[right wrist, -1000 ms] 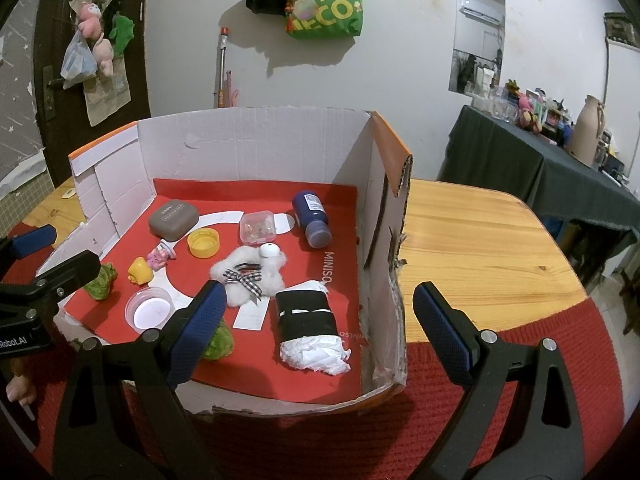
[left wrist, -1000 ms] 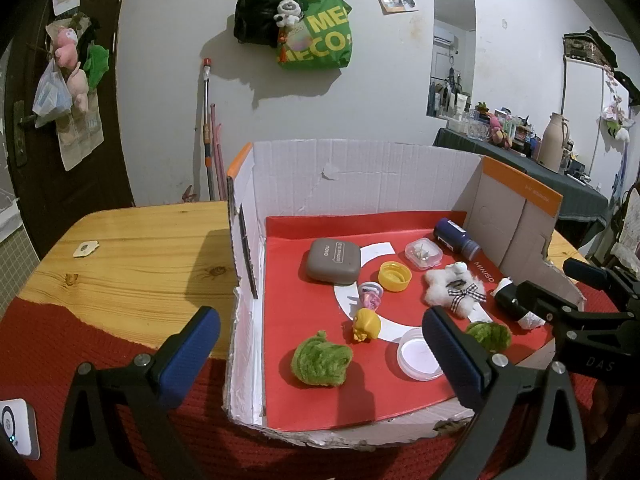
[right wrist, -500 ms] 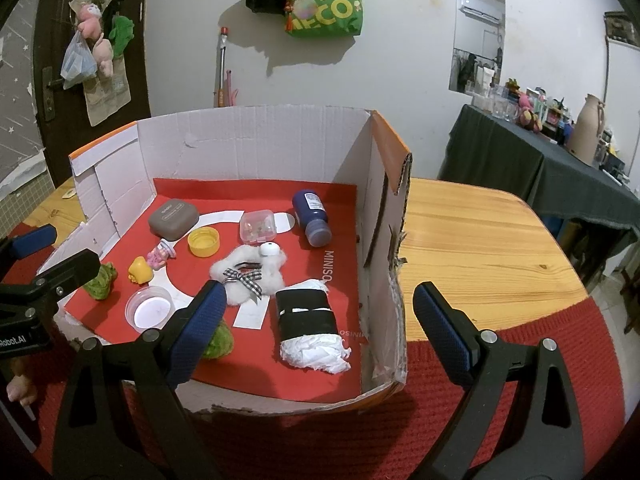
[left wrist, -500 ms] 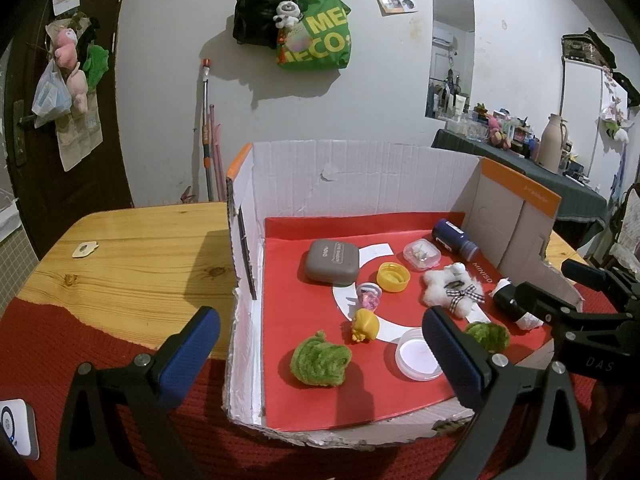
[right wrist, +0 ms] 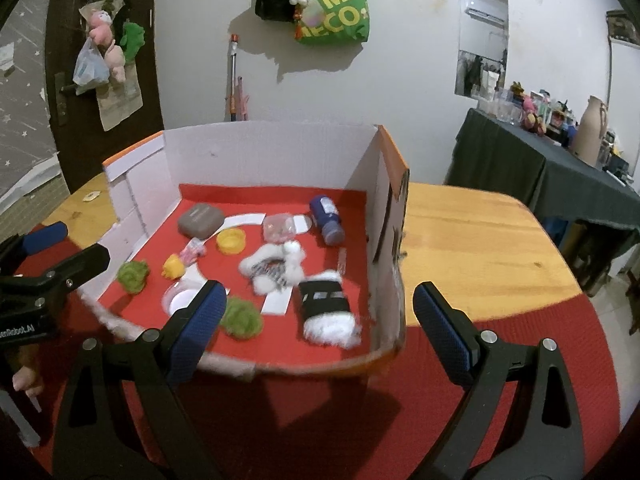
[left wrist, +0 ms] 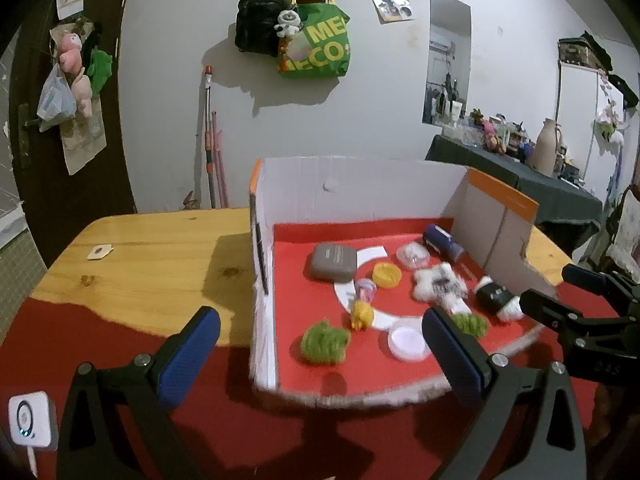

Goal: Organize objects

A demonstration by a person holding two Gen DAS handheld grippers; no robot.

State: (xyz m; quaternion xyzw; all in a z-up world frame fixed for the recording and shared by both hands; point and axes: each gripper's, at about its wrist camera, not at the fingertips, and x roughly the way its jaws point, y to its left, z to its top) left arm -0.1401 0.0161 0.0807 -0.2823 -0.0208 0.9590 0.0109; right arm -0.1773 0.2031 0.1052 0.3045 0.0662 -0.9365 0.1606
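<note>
An open cardboard box (left wrist: 360,184) with a red floor sits on the table; it also shows in the right wrist view (right wrist: 272,140). Inside lie a grey case (left wrist: 333,262), a yellow cap (left wrist: 386,275), a yellow duck (left wrist: 361,314), two green fuzzy balls (left wrist: 324,342) (right wrist: 241,317), a white lid (left wrist: 407,343), a white plush bow (right wrist: 276,266), a blue bottle (right wrist: 327,220) and a black-and-white roll (right wrist: 326,308). My left gripper (left wrist: 320,354) is open and empty before the box's front left. My right gripper (right wrist: 320,320) is open and empty at the front right.
A red mat (right wrist: 480,360) covers the near part of the wooden table (left wrist: 152,256). A small white device (left wrist: 30,420) lies at the near left. A dark table (right wrist: 540,168) with clutter stands at the far right. Bags hang on the wall (left wrist: 312,40).
Both grippers have pulled back and risen a little, so the box sits farther away in both views. The objects in the box have not moved.
</note>
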